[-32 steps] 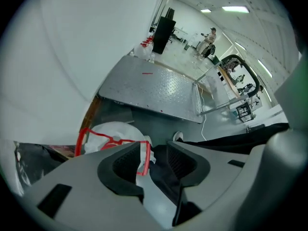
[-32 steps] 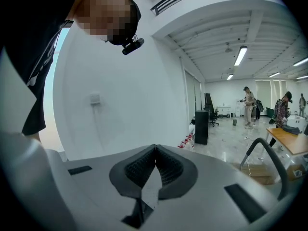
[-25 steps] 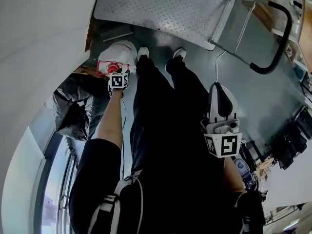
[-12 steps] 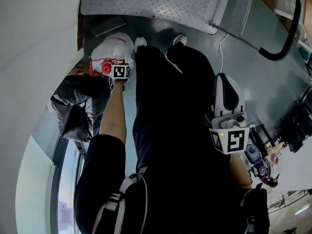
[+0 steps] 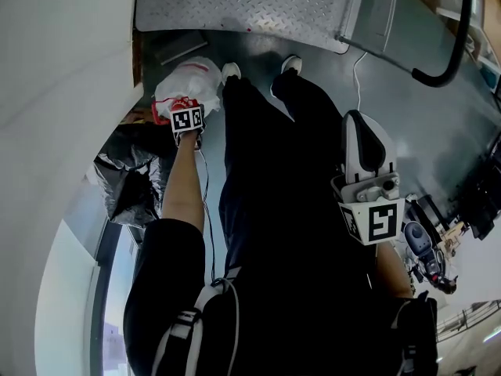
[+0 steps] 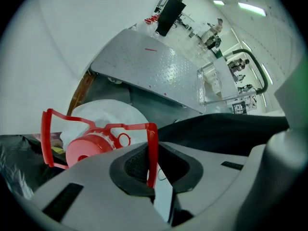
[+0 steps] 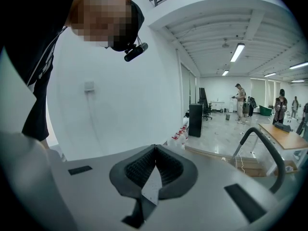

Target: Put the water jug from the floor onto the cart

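Left gripper point(image 6: 153, 163) jaws just closing, now pinching red handle point(image 6: 152, 134) of water jug point(image 6: 110, 115); right gripper point(image 7: 155, 152) pressed together, empty.

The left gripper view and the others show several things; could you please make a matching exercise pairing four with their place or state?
1 left gripper
2 right gripper
3 cart deck
4 water jug

A on the floor by a black bag
B shut, empty
C grey patterned metal
D shut on the red handle

Pairs: 1-D, 2-B, 3-C, 4-A. The left fingers have just been closing round the handle.
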Available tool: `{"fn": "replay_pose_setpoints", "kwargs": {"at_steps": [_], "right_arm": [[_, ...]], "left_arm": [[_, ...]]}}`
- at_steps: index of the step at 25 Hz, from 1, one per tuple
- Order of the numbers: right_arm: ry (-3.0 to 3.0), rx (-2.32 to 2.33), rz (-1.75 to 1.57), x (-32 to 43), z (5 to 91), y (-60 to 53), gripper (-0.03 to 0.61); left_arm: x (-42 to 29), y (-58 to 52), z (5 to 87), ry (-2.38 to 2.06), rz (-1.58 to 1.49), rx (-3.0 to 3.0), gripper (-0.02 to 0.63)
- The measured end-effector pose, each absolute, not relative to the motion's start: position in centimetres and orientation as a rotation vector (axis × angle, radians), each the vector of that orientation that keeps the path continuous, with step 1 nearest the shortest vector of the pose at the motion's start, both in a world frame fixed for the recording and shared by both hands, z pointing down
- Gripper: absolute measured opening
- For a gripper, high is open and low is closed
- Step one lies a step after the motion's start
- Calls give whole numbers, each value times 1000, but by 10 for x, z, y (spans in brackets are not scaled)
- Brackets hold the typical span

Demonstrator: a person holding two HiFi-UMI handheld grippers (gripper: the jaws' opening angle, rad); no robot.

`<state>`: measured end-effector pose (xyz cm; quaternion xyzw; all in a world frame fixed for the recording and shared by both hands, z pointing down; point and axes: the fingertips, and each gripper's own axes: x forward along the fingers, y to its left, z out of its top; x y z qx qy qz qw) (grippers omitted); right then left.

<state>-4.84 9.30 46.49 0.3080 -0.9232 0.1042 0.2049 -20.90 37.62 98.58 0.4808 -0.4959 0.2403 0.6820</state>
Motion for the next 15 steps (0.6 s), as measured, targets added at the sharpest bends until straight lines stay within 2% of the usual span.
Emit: {"fn": "replay_pose_setpoints", "kwargs": {"at_steps": [7, 15], "right_arm": [[-2613, 932, 319, -46, 426, 84, 14], [-2731, 1107, 328, -31, 387, 75, 14]], "left_arm": [[-251, 343, 926, -1213, 334, 998, 44], [-217, 288, 820, -1207, 290, 1205, 44]]}}
